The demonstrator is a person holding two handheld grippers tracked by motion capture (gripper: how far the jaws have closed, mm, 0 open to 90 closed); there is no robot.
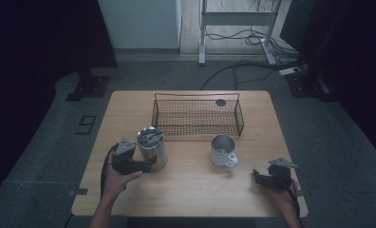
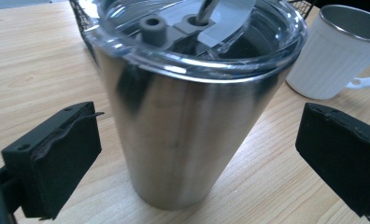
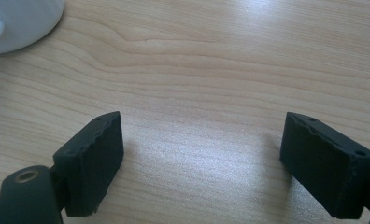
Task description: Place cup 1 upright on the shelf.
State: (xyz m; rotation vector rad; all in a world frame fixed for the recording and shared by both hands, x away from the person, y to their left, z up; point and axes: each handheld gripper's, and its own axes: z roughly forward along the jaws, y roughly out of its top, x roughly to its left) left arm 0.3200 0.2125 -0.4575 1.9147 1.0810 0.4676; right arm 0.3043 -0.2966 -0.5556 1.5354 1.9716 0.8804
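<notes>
A steel tumbler with a clear lid stands upright on the wooden table, left of centre. My left gripper sits just in front of it, open. In the left gripper view the tumbler stands between the two pads with a gap on each side, touching neither. A white mug with a steel-coloured inside stands right of centre, its handle toward the front. My right gripper rests low near the front right, open, with bare wood between its pads. The mug's base shows at the upper left there.
A black wire basket stands at the back middle of the table, just behind the tumbler and mug. A small dark round thing lies at its far side. Bare wood stretches between the two grippers along the front edge.
</notes>
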